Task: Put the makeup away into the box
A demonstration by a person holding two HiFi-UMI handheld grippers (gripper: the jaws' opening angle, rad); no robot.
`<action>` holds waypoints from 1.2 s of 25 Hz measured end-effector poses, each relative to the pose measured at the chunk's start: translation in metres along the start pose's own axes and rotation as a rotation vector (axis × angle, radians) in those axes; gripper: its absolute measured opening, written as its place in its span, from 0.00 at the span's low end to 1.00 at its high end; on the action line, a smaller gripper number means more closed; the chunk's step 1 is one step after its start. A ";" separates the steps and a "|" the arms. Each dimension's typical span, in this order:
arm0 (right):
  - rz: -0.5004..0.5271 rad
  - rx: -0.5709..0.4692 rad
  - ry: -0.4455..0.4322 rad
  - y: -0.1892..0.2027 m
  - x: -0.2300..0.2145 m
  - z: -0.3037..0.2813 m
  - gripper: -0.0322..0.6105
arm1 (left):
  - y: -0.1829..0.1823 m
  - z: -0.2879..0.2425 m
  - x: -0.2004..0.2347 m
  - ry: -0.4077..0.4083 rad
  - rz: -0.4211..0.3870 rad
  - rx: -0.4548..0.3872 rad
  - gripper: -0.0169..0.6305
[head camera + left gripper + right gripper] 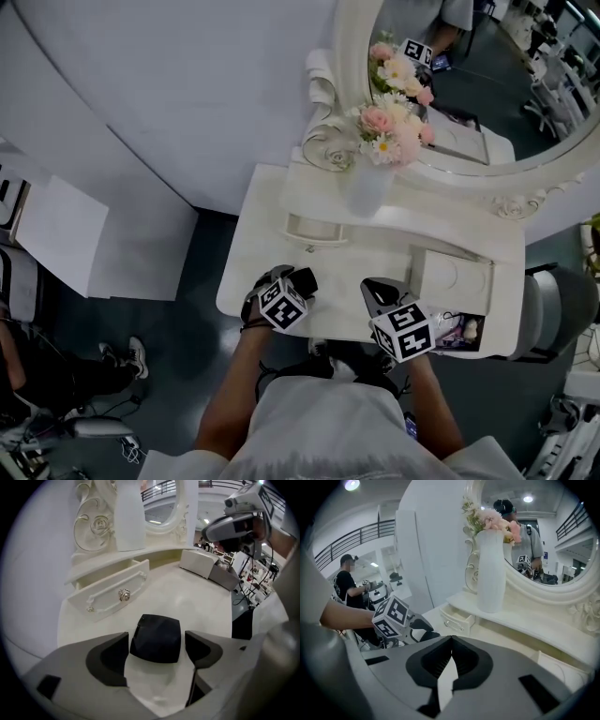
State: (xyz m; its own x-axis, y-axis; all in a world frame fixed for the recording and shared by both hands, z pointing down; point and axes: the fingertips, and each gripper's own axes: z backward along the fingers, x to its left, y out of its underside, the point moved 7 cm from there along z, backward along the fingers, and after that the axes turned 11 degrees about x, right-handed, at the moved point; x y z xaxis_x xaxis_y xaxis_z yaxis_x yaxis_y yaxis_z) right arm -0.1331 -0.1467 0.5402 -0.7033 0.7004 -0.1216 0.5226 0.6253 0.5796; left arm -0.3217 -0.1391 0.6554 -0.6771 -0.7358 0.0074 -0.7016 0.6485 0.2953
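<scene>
Vanity top (pixel 192 603), one black compact (pixel 156 638)

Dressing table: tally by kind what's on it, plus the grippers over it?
Black square makeup compact: 1
White vase of pink flowers: 1
White makeup box with dark open compartment: 1
Handheld two-jaw grippers: 2 (left gripper open around the compact, right gripper shut, empty)
Total: 5
</scene>
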 end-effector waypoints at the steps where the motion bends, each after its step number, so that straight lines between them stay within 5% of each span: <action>1: -0.003 0.004 -0.001 0.000 0.000 -0.001 0.05 | 0.000 -0.002 -0.001 0.006 -0.005 0.004 0.63; 16: -0.027 -0.018 0.009 0.009 -0.009 0.013 0.05 | -0.002 0.008 -0.007 0.013 0.098 -0.048 0.58; 25: -0.068 -0.053 0.054 0.040 -0.039 0.061 0.05 | -0.060 0.044 -0.045 -0.015 0.091 -0.176 0.58; 30: -0.107 -0.075 0.098 0.065 -0.065 0.093 0.05 | -0.111 0.058 -0.083 0.017 0.022 -0.243 0.58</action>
State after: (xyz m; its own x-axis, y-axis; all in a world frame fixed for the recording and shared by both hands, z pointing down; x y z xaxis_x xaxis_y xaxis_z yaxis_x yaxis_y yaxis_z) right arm -0.0086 -0.1195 0.5106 -0.7986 0.5920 -0.1088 0.4074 0.6647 0.6262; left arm -0.2004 -0.1390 0.5665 -0.6862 -0.7267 0.0316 -0.6117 0.5999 0.5157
